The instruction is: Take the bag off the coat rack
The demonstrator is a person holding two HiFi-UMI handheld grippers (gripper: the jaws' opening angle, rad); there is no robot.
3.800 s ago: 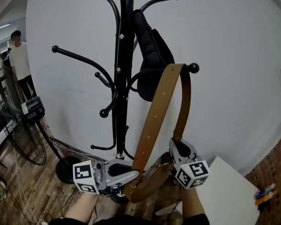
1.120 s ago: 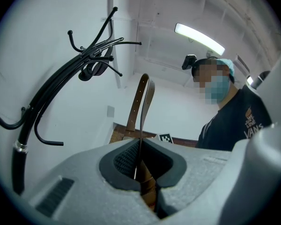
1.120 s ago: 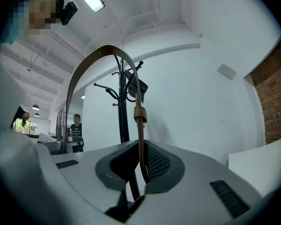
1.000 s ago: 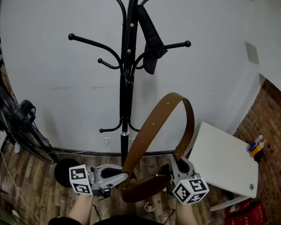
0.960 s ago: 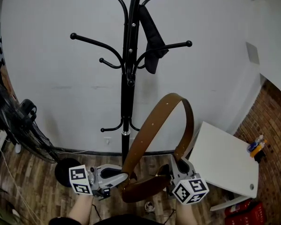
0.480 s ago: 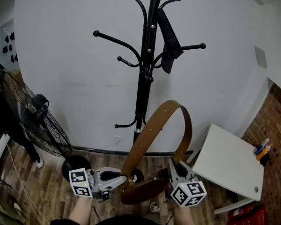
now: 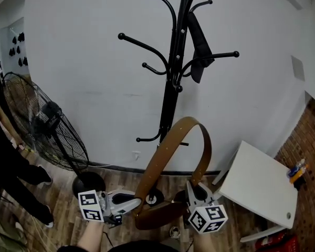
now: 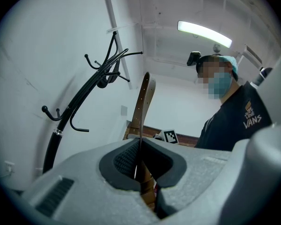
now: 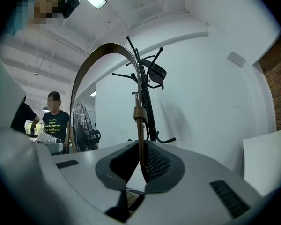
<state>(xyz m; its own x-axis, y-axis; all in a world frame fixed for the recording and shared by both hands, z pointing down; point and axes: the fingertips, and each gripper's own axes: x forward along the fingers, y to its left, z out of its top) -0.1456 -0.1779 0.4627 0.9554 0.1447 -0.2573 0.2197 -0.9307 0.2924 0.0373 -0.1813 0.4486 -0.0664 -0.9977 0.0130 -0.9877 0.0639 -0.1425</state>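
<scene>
- Since a few seconds ago the strap (image 7: 168,156) of brown leather has come off the coat rack (image 7: 170,98). It looped over one of the hooks then; now it arches free in front of the pole, below the lowest hooks, touching no part of the rack.
- At the strap's foot the bag (image 7: 157,215) hangs in front of the rack's base, between the two grippers.
- Left of the rack's base, the left gripper (image 7: 136,199) has its jaws pressed almost together on one run of the strap. The leather shows edge-on between the dark pads (image 8: 124,161).
- Right of the base, the right gripper (image 7: 195,189) has its jaws a narrow slit apart, clamped on the strap's other run, just below a keeper loop (image 9: 139,112).
- High on the rack's right side hangs a dark garment (image 7: 199,41).
- Left of the rack stands a fan (image 7: 47,125), and to its right a white table (image 7: 262,188).
</scene>
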